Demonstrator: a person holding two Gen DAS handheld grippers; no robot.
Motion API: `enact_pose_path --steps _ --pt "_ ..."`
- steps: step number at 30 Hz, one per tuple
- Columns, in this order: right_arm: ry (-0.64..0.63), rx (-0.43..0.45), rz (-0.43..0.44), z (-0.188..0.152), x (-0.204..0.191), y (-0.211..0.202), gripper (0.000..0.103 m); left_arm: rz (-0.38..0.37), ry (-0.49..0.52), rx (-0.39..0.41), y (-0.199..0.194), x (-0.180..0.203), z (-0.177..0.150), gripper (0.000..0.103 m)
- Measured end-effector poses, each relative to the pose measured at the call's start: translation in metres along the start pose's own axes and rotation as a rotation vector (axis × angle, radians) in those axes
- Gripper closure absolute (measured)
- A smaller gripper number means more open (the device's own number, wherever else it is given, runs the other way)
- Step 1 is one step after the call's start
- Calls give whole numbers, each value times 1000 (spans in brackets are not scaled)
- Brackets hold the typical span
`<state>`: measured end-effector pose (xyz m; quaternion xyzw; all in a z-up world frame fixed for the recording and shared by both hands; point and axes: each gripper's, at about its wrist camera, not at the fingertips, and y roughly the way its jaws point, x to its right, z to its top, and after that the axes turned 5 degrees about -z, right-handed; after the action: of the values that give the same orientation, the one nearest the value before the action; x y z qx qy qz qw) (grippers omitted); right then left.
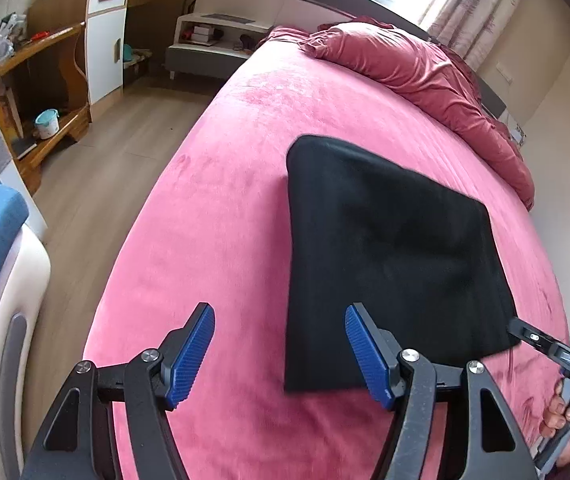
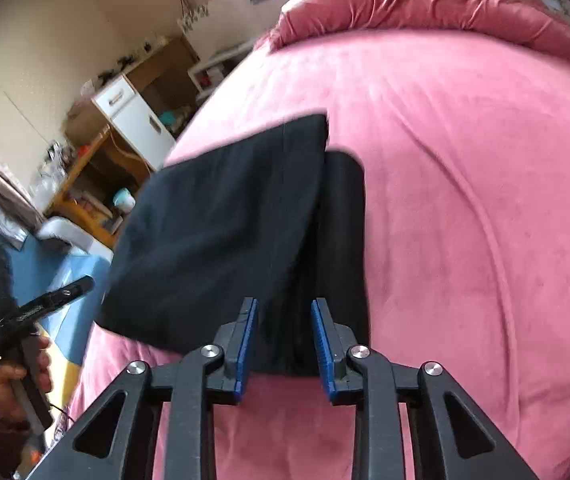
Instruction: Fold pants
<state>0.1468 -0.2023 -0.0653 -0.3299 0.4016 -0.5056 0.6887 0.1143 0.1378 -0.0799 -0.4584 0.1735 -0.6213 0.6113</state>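
Pants (image 1: 389, 256): black, folded into a flat wedge on the pink bed (image 1: 213, 208); ahead of the left claw and slightly to its right, near edge level with its right fingertip.
Pants, right wrist view (image 2: 221, 232): upper layer lifted and spread to the left, a narrower lower layer showing along the right side; near edge between and just beyond the right claw's fingers.
Left claw (image 1: 281, 340): spread wide, blue ribbed pads (image 1: 193, 356) facing each other, nothing between them; poised over bare bed, apart from the cloth.
Right claw (image 2: 285, 328): partly open, a narrow gap between the blue pads (image 2: 247, 344); black cloth in line with the gap, actual contact unclear.
Right claw, seen from the left wrist (image 1: 525, 330): dark tip at the pants' near right corner, contact unclear.
Right hand (image 1: 569, 420): wrapped round the handle at the lower right edge.
Left hand (image 2: 13, 380): gripping the other tool's handle, far to the left of the right claw.
Duvet (image 1: 425, 76): dusky pink, bunched beyond the pants.
Cabinet (image 1: 105, 40): white and wood, far left beyond the bed, past the wood floor (image 1: 125, 128).
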Motion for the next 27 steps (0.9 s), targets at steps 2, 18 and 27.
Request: enact_pose_path --steps 2,18,27 --pt "-36 -22 -77 -11 -6 8 91 19 33 12 -8 13 -10 34" --pt "36 110 -106 -48 -33 -47 61 54 206 170 -80 69 -69 33" --pt "21 175 -182 -86 -69 -67 51 66 227 200 -93 79 -93 33"
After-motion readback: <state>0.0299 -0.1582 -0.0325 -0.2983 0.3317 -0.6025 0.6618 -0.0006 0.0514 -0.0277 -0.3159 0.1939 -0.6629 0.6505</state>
